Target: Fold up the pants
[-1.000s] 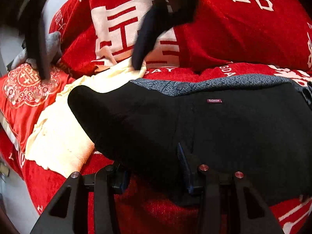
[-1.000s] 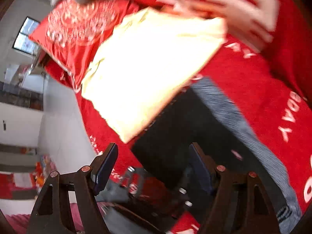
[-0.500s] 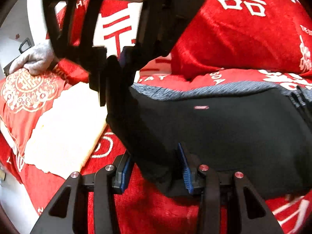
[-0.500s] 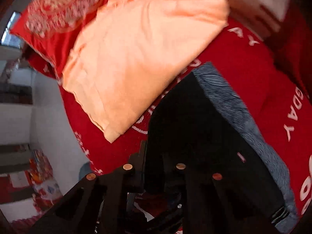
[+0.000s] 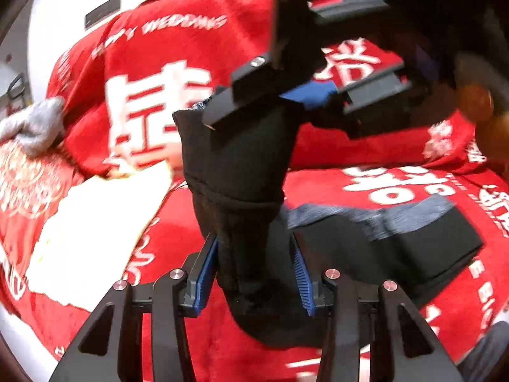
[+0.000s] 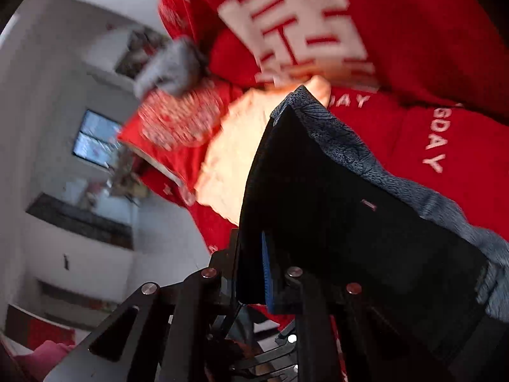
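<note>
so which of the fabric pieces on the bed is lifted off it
The black pants, held up between both hand-held grippers; the pale yellow cloth lies flat on the red bedspread.

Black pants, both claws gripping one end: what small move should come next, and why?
Probably carry the lifted end across toward the part of the black pants lying on the red blanket. The left claw and the right claw each pinch that end, raised off the bed, so the fold isn't laid yet.

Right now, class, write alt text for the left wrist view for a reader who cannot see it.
Black pants hang lifted between two grippers above a red bedspread: the left gripper clamps the lower bunch, and the right gripper pinches the top edge. A pale yellow garment lies flat at the left.
</note>
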`<act>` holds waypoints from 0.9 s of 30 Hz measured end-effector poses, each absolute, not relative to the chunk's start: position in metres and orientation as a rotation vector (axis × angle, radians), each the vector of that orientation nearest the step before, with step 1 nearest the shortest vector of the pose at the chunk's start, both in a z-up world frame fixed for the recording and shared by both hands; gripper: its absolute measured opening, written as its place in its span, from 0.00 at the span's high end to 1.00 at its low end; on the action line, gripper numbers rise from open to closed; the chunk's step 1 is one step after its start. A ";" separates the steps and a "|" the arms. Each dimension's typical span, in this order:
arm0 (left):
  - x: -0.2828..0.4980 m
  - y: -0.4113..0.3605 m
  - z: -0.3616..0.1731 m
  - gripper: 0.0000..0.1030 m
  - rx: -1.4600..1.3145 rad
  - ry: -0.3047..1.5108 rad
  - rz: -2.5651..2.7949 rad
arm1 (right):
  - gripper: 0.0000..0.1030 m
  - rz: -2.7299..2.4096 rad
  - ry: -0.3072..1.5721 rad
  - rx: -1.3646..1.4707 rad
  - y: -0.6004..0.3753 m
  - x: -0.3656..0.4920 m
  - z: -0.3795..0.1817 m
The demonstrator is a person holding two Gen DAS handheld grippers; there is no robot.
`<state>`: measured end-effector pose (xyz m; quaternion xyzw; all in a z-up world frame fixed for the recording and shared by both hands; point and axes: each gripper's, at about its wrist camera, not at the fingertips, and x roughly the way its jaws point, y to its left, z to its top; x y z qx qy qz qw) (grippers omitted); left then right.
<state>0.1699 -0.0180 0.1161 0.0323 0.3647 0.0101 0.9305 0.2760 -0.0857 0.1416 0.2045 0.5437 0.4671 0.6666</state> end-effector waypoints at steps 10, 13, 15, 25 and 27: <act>0.179 -0.157 0.133 0.57 0.214 0.725 -0.209 | 0.87 0.935 0.977 0.683 -0.282 0.241 0.147; 0.185 -0.202 0.116 0.57 0.282 0.763 -0.259 | 0.87 0.861 0.962 0.747 -0.337 0.232 0.126; 0.186 -0.233 0.098 0.57 0.331 0.794 -0.286 | 0.87 0.804 0.969 0.776 -0.366 0.224 0.105; 0.187 -0.305 0.030 0.57 0.507 0.921 -0.329 | 0.87 0.605 1.019 0.946 -0.437 0.208 -0.011; 0.184 -0.311 0.025 0.56 0.537 0.916 -0.324 | 0.85 0.601 1.022 0.979 -0.445 0.207 -0.026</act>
